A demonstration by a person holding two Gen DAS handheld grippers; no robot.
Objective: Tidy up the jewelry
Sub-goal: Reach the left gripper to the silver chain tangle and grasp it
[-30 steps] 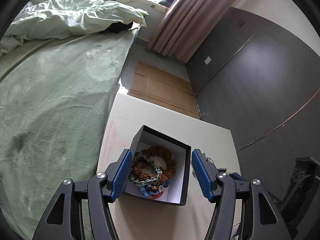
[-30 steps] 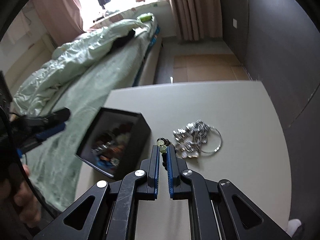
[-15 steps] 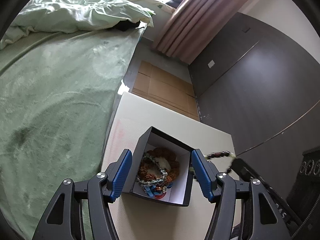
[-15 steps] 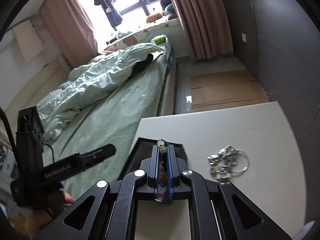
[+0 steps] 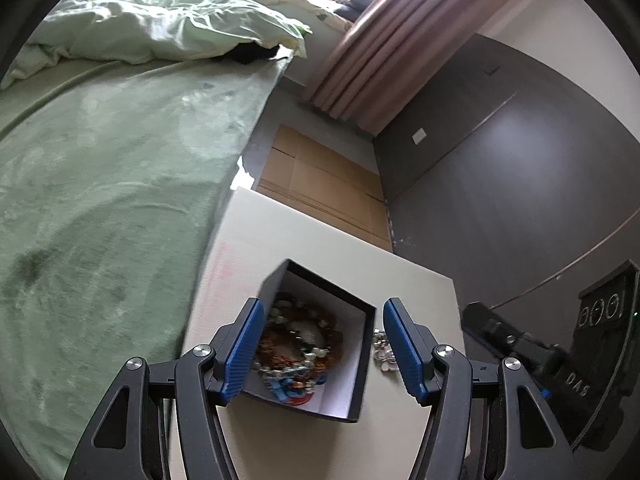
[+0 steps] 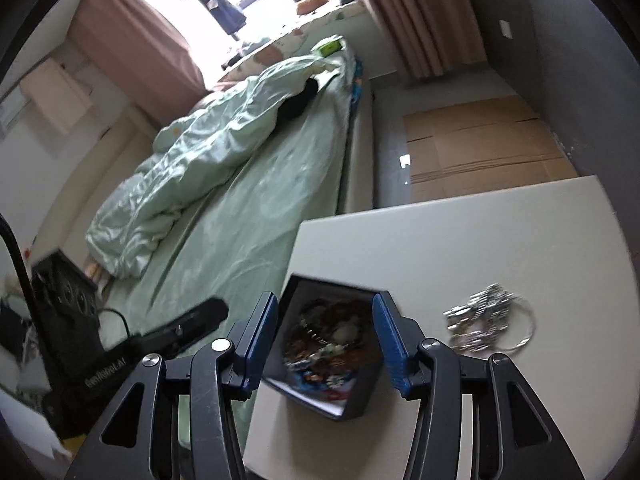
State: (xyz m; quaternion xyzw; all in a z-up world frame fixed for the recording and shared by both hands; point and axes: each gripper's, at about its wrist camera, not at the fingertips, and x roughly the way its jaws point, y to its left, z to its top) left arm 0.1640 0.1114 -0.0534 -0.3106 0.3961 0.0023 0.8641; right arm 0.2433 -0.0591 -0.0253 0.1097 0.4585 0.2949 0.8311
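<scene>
A box (image 5: 360,364) sits on the counter (image 5: 248,248), near the edge that faces the bed (image 5: 100,184). Bracelets (image 5: 300,344) lie heaped in the box. A key ring (image 6: 490,322) lies on the counter just to the box's right. Behind the counter, cardboard (image 5: 320,184) lies on the floor, with a curtain (image 5: 380,56) farther back. A duvet (image 6: 208,168) is piled on the bed.

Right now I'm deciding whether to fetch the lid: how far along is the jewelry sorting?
Mostly done: several beaded bracelets already lie piled inside the open black cardboard box. Nothing is in hand; the left gripper and right gripper are both open and empty. Left: the silver metal charm bangle still lies on the white table beside the box.
</scene>
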